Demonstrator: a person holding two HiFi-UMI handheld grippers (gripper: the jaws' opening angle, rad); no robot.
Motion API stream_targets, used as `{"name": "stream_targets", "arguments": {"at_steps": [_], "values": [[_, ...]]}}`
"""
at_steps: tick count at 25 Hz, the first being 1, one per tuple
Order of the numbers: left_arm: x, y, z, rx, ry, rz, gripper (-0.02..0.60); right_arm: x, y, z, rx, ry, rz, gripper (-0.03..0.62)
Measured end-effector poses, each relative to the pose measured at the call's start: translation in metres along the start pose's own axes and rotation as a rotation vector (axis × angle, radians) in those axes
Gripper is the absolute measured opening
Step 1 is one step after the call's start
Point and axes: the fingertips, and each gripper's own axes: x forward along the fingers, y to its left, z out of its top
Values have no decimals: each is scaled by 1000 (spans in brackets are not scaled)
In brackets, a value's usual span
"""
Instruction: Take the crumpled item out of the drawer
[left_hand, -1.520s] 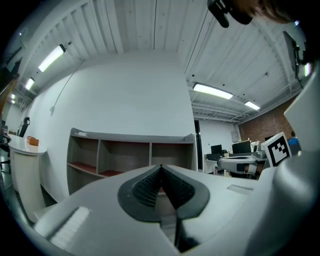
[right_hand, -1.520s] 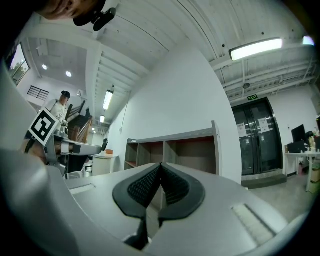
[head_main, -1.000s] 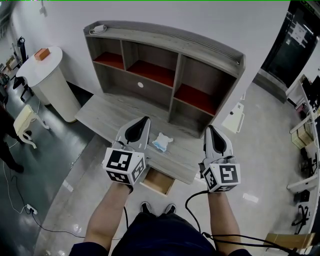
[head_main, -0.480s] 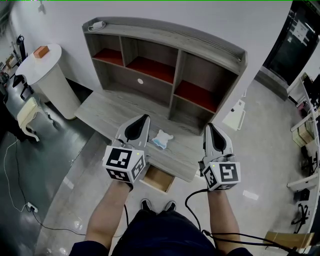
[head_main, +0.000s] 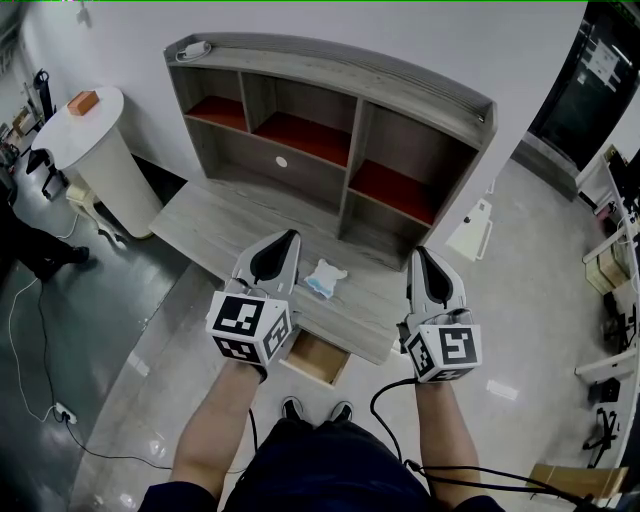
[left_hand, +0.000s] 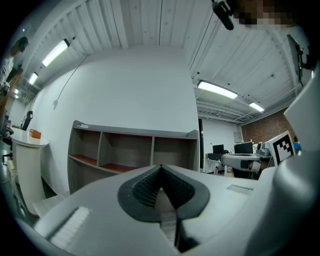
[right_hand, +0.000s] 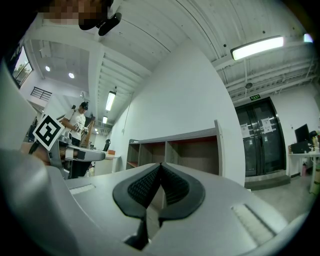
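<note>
Left tongs (head_main: 288, 242): up and left of the drawer (head_main: 318, 362), over the desk (head_main: 215, 225); pinched fully together, nothing gripped.
Left tongs risk: no use for a pickup while closed like this. If dropped straight down, likely to rap the desk top or clip the drawer's left wall.
Crumpled item (head_main: 323, 279): white with a touch of blue, lying on the desk top just behind the drawer. Midway between the two tongs, touching neither. Out of the drawer already, by the look of it.
Crumpled item risk: light and loose, judging by its shape. Easily slid forward by a nudge from either closed tip, then over the desk edge and back down into the open drawer.
Drawer: pulled out from the desk front, wooden floor showing, left corner hidden behind the left tongs' marker cube. Nothing to make out inside the part in view.
Drawer risk: jutting out above the shoes, so open to a bump from a step forward or a low pass. Enough of a jolt, probably, to shift the item above.
Right tongs (head_main: 418, 256): up and right of the drawer, squeezed shut, empty too.
Cable (head_main: 385, 405): trailing down from the right tongs, right of the drawer and lower. Liable to catch the drawer's near corner if swung across.
</note>
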Motion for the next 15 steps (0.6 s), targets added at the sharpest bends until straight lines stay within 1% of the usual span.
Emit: {"name": "stream_targets", "arguments": {"at_steps": [15], "values": [[3,-2,-4,2,10,8,5,-1,-3,-4,12,3,6,6]]}}
